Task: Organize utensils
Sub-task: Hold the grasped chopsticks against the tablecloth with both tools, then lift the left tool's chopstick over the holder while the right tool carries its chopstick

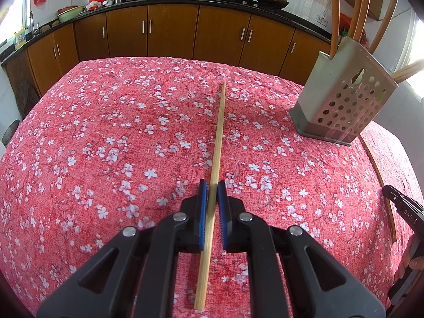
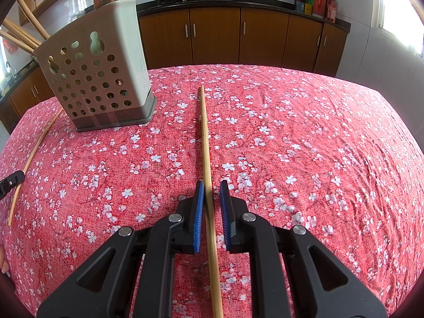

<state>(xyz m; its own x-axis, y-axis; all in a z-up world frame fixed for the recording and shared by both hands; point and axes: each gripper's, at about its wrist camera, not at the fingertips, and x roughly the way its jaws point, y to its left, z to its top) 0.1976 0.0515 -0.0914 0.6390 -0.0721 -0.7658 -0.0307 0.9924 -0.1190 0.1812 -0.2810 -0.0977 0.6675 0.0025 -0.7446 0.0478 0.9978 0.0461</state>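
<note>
A bamboo chopstick lies on the red floral tablecloth, running between the blue pads of my left gripper; the jaws are narrowly apart around it, with small gaps showing. A second chopstick runs the same way between the pads of my right gripper, its jaws also slightly apart. A grey perforated utensil holder with several chopsticks standing in it sits at the right in the left wrist view, and at the upper left in the right wrist view.
The table is covered in a red cloth with white blossoms. The right gripper's chopstick shows at the left view's right edge, the left gripper's at the right view's left. Brown kitchen cabinets and woks stand behind.
</note>
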